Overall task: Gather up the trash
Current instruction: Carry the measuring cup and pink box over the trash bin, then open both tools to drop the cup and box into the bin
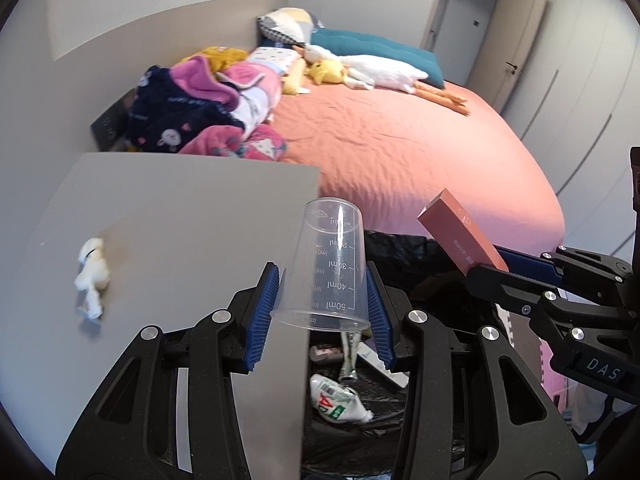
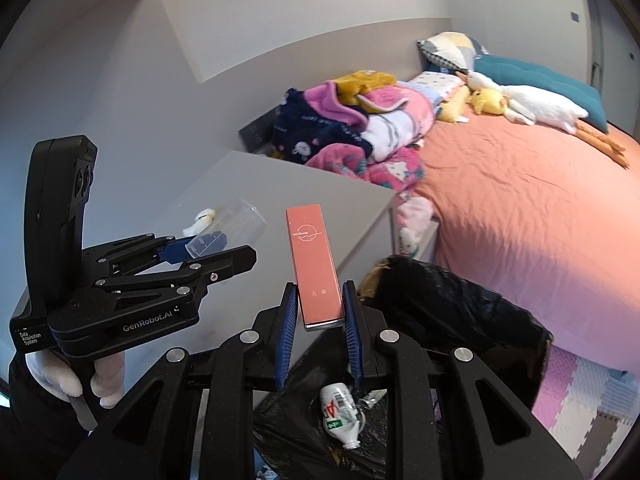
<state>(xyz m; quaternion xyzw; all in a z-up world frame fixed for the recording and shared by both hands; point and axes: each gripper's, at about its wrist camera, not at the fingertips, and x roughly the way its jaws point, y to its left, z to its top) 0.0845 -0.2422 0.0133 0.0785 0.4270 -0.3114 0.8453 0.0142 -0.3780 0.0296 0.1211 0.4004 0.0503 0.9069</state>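
Observation:
My left gripper (image 1: 322,292) is shut on a clear plastic measuring cup (image 1: 326,264), held upside down over the edge of the grey bedside table (image 1: 180,208) and the black-lined trash bin (image 1: 360,432). My right gripper (image 2: 320,312) is shut on a slim orange-pink box (image 2: 314,264), held upright above the same bin (image 2: 460,312). The box also shows in the left wrist view (image 1: 460,236). A crumpled white tissue (image 1: 92,276) lies on the table, left of the cup. A crushed white bottle (image 1: 340,400) and other scraps lie in the bin.
A bed with an orange sheet (image 1: 400,152) stands beyond the bin, with piled blankets (image 1: 208,108), plush toys (image 1: 360,68) and pillows. Foam floor mats (image 2: 580,392) lie to the right. Wardrobe doors (image 1: 568,80) stand at far right.

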